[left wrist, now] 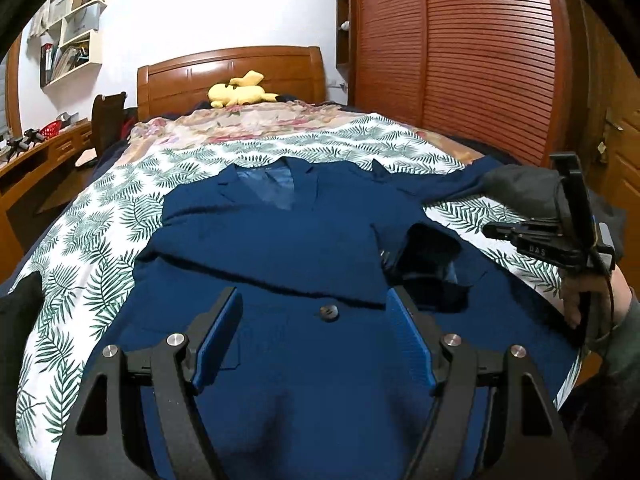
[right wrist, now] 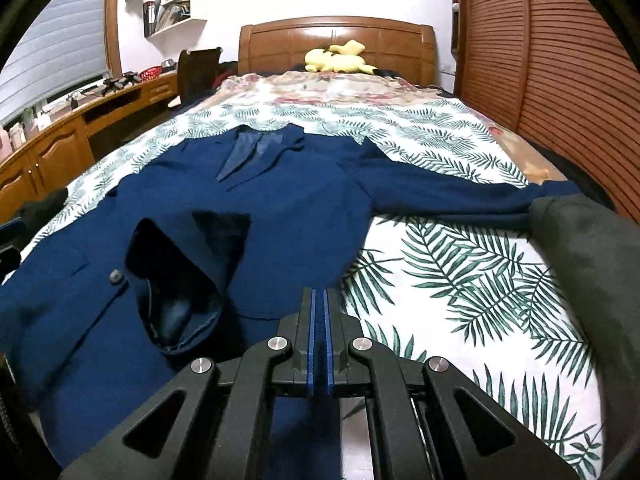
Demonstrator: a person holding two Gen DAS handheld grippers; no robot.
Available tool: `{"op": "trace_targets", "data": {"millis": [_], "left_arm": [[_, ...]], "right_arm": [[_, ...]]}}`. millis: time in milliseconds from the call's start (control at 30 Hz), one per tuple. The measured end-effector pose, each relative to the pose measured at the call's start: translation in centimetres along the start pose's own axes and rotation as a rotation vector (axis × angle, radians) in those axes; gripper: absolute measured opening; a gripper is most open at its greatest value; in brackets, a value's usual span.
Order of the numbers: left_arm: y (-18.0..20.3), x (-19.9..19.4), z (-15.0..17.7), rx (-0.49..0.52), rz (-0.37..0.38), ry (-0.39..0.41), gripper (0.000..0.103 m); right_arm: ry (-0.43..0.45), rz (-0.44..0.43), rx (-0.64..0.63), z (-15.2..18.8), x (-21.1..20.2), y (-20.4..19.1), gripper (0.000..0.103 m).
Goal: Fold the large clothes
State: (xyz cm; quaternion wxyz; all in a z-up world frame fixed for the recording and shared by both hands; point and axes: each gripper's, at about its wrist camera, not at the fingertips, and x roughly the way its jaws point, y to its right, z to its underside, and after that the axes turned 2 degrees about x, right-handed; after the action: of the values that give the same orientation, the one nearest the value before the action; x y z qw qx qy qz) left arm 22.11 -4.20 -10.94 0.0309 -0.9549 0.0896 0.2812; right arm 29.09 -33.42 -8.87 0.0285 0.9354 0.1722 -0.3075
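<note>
Navy wool fills most of what I see: the blue jacket (left wrist: pixel 280 248) lies face up on the bed (left wrist: pixel 100 240), collar toward the far headboard, spread over a bedspread printed with green fern leaves. Its one sleeve (right wrist: pixel 452 196) stretches out to the right across the bedspread, and its cuff end reaches a dark grey cloth (right wrist: pixel 592 264) at the right edge of the bed. Another sleeve end lies folded in over the front panel, its dark cuff opening (right wrist: pixel 176 280) gaping just right of the front button (left wrist: pixel 329 312).

My left claw (left wrist: pixel 314 324) hangs above the near front of the jacket, jaws spread wide apart, the button showing between them and nothing held. My right claw (right wrist: pixel 319 312) sits at the near right edge of the jacket where it meets the bedspread, its blue pads pressed together; I cannot tell whether any cloth is pinched between them.

A yellow plush toy (left wrist: pixel 240 90) lies by the headboard (left wrist: pixel 180 76).
</note>
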Motion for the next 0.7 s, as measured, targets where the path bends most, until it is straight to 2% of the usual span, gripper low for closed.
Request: {"op": "trace_targets", "data": {"millis": [33,100,167,333,467,700], "left_arm": [[0.1,0.0,0.0,-0.001,0.0,0.004,0.075],[0.0,0.1,0.0,-0.008,0.001,0.006,0.075],[0.1,0.4,-0.1,-0.012,0.001,-0.001,0.075],[0.2,0.7,-0.2,-0.011,-0.003,-0.005,0.075],[-0.2,0.4,-0.5,-0.021,-0.012,0.004,0.075],[-1.8,-0.8,-0.8,-0.056,-0.011,0.014,0.075]], "right_arm": [[0.007,-0.018,-0.004,0.0,-0.2,-0.4,0.009],[0.019,-0.056,-0.017,0.1,-0.2,-1.2,0.028],[0.025,-0.093,-0.044,0.1,0.0,-2.0,0.042],[0.032,-0.186,-0.121,0.2,1.1,-4.4,0.044],[-0.004,-0.258,-0.143,-0.7,2.6,-6.1,0.047],[-0.128,-0.339,-0.123,-2.6,8.0,-9.8,0.047]]}}
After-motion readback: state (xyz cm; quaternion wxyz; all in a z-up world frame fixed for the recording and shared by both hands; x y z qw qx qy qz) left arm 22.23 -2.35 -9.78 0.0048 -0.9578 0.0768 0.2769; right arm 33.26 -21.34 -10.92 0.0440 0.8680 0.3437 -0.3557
